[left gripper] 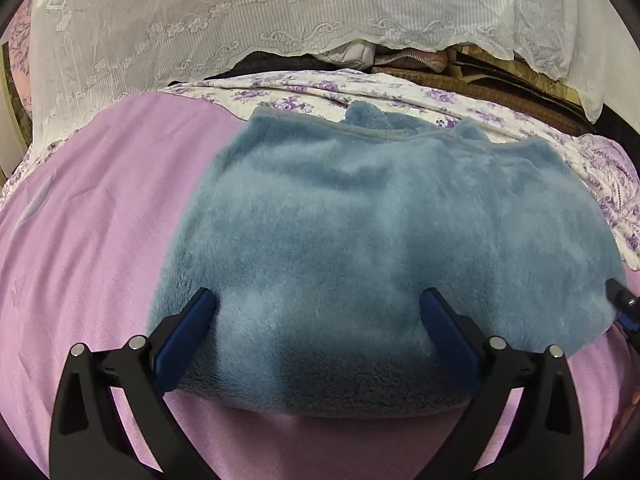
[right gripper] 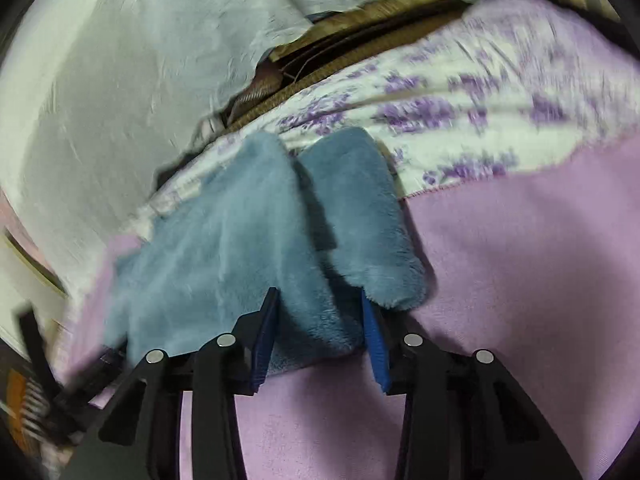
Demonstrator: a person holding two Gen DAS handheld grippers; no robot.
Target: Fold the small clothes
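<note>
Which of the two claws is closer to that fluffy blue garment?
Neither clearly. The left gripper straddles the blue fleece garment's near edge, open. The right gripper straddles its corner, also open.

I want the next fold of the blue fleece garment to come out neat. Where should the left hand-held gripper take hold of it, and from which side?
Probably the near folded edge of the blue fleece garment, where the left hand-held gripper already straddles it with jaws open. Come in low from the near side, along the pink sheet: that edge is thick, rounded and raised, so one finger might slide under it.
</note>
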